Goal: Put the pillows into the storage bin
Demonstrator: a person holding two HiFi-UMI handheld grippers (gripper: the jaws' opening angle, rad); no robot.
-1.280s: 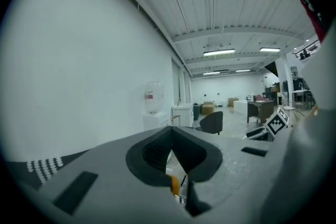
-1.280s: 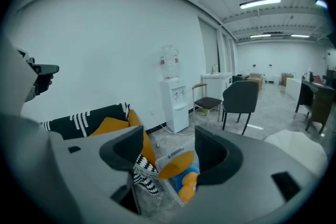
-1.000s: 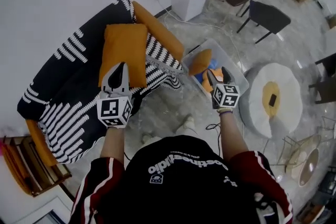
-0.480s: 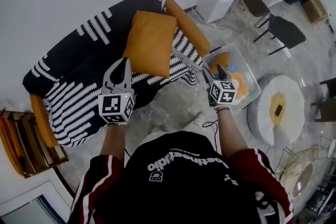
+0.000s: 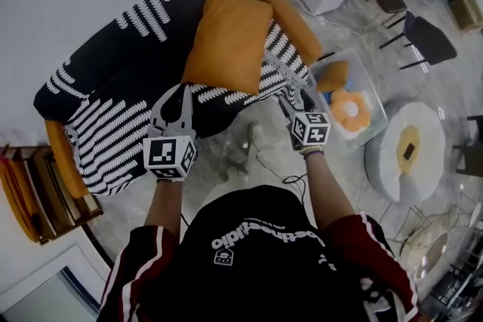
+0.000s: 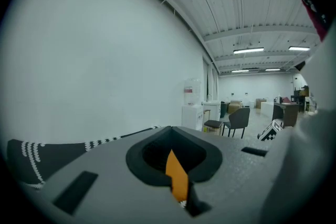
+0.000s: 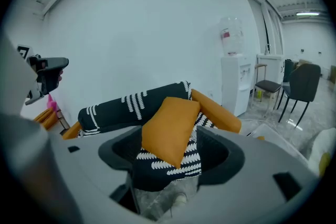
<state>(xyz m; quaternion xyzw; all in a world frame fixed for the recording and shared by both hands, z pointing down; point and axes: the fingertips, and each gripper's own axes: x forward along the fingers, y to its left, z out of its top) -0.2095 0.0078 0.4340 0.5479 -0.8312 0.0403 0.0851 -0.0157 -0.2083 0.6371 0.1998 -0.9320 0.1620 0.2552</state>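
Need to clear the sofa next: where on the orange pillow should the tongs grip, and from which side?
Pinch the near lower edge of the orange pillow, coming from the front of the sofa, I'd say. It leans tilted against the sofa's back, so that soft edge faces you unobstructed. The right tongs, empty and just opened wider, point at it.

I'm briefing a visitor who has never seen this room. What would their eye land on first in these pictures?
First is the big orange pillow, lying on the sofa over its black-and-white throw, at the upper centre of the head view. Next is the clear storage bin on the floor just right of the sofa. It already holds a smaller orange pillow and a flower-shaped cushion.
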